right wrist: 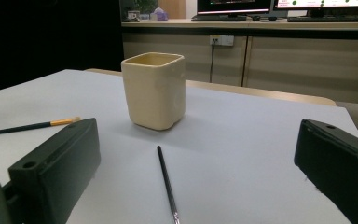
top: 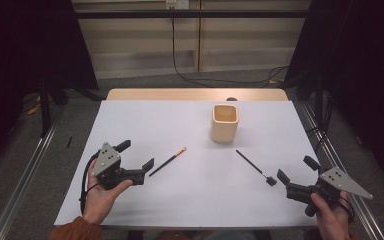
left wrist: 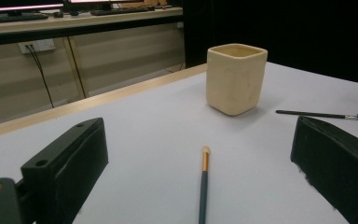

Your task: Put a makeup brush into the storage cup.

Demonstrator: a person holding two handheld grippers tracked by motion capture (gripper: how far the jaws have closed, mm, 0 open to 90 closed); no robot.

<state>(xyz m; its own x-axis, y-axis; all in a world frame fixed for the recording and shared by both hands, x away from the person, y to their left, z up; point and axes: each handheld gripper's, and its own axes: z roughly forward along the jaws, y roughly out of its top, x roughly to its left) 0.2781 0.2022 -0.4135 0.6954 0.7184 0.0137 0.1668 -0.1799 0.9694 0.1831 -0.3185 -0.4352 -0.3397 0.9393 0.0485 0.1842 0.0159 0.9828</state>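
Both grippers are gaping wide: left gripper (top: 139, 162) facing the orange-tipped brush (top: 167, 161) lengthwise; right gripper (top: 294, 175) facing the black brush (top: 254, 166).

Tongs (left wrist: 200, 163): the two black jaws rise from the lower corners, spread wide, nothing between them but the brush
Orange-tipped brush (left wrist: 203, 184): lies flat on the surface midway between the jaws, tip pointing toward the cup
Cream cup (left wrist: 236, 78): square-sided, upright, beyond the brush
Black brush (left wrist: 324, 115): lies flat right of the cup, near the right jaw
Surface (left wrist: 158, 121): pale sheet with a wooden far edge
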